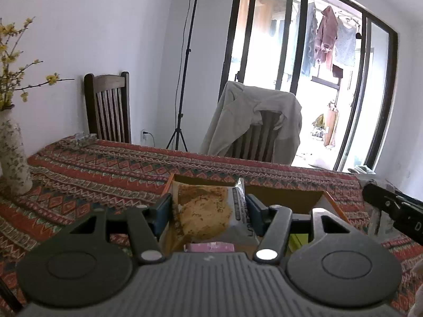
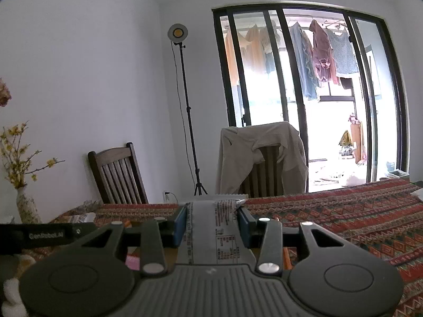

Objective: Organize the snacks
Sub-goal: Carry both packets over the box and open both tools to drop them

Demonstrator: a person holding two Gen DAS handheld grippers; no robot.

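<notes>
My left gripper [image 1: 208,208] is shut on a snack packet [image 1: 203,211] with a printed biscuit picture, held upright above an open cardboard box [image 1: 304,196] on the patterned tablecloth. A pink packet [image 1: 208,247] lies inside the box, just under the held packet. The right gripper shows as a black body at the right edge [image 1: 391,208] of the left wrist view. In the right wrist view, my right gripper [image 2: 212,224] is shut on a silvery packet [image 2: 211,232] with its printed back facing me, above the table.
A flower vase [image 1: 13,155] stands at the table's left edge. Two wooden chairs stand behind the table; one [image 1: 111,108] is bare, the other has a beige jacket [image 1: 253,121] over it. A lamp stand [image 1: 185,79] and glass doors lie beyond.
</notes>
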